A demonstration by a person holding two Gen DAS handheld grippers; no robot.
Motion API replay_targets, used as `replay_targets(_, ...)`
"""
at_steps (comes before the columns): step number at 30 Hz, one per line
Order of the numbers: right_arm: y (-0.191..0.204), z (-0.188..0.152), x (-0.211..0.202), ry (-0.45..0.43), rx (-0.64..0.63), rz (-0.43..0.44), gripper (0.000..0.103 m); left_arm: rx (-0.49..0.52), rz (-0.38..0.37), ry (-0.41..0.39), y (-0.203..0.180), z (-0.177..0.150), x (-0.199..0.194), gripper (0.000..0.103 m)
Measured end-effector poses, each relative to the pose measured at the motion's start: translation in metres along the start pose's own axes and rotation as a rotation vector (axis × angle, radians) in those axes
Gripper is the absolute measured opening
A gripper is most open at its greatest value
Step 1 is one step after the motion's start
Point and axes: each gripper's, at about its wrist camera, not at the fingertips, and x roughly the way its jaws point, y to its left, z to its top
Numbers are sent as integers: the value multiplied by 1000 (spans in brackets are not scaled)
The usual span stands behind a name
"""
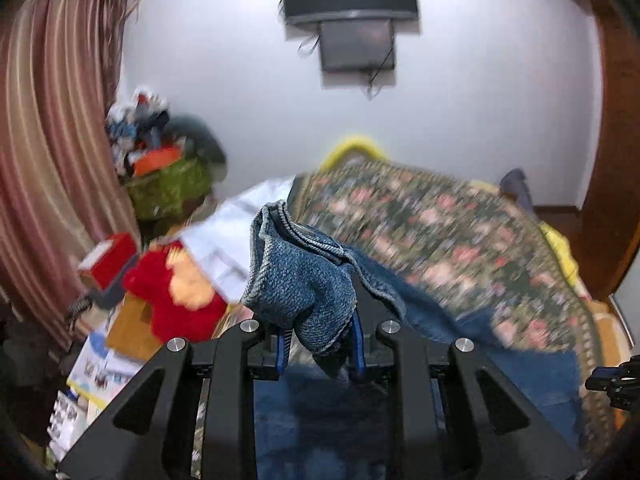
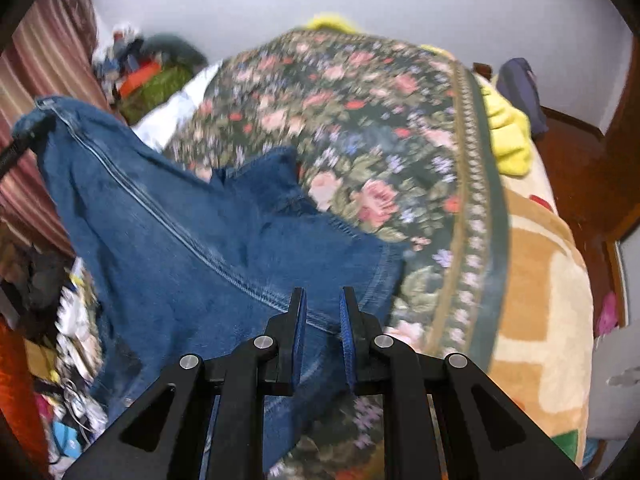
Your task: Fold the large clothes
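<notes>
A pair of blue jeans (image 2: 192,240) hangs stretched over the floral bedspread (image 2: 380,128). My left gripper (image 1: 318,320) is shut on a bunched end of the jeans (image 1: 304,272) and holds it lifted above the bed; the fabric drapes over its fingers. It also shows at the far left of the right wrist view (image 2: 24,140), holding up the jeans' corner. My right gripper (image 2: 322,308) is low over the jeans' seam, its jaws slightly apart with nothing between them. Its tip shows at the right edge of the left wrist view (image 1: 612,384).
The bed (image 2: 540,300) has a beige blanket and a yellow cloth (image 2: 508,136). A striped curtain (image 1: 52,140), a green basket of clothes (image 1: 168,184), a red plush (image 1: 176,288) and boxes crowd the left. A wooden frame (image 1: 616,160) stands right.
</notes>
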Motion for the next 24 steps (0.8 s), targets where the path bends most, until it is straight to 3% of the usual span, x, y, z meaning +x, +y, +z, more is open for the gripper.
replay_targets(4,23,-10,54,135,-82,-43,13,-5,59,159,36,-51,49,24)
replay_targets(6,29,-17,74,177,-111,-50,13,-25,51,255,49,-83,76,25)
replay_targets(11,41,-28,78,160,-214,-116,13,-26,84,418,58,-156,117,31)
replay_targets(15,47,-33,77,153,-276,-161,13,-11,118,362,58,-180,110,48)
replay_targets(18,51,-38,74,146,-309,-204,13,-21,116,362,64,-182,108,56)
replay_targets(20,56,-41,72,143,-336,-268,14,-21,117,370,68,-180,107,67)
replay_targets(23,56,-50,65,118,-376,-330,23,-7,127,393,73,-182,101,83)
replay_targets(24,54,-51,64,116,-374,-337,32,-4,117,404,75,-184,99,84)
